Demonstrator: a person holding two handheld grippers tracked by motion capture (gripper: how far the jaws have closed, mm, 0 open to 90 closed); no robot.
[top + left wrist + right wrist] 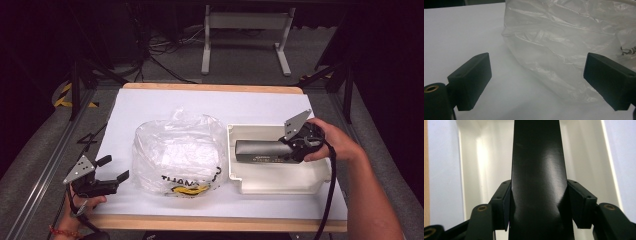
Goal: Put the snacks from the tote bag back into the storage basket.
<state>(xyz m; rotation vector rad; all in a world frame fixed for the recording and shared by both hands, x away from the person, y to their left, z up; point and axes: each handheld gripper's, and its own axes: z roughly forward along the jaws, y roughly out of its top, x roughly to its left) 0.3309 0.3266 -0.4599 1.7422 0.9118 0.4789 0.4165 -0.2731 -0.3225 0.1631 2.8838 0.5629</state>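
Black box (262, 150) | lies in white tray (280, 186), right gripper (296, 146) clamps its 3 o'clock end to lift | left gripper (112, 168) wide open, empty, poised at plastic bag (177, 150) 9 o'clock.

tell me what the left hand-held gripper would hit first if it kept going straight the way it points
Most likely the plastic bag. The left hand-held gripper is open and aimed at the bag's lower side, with bare white table between. Depth is hard to judge.

My black two-jaw right tool (299, 145) grips a glossy dark grey oblong box (262, 151) over the cream plastic tray (280, 186). The clear crinkled plastic bag (177, 150) bears black lettering and yellow print. White paper covers my pale wooden desk (210, 223).
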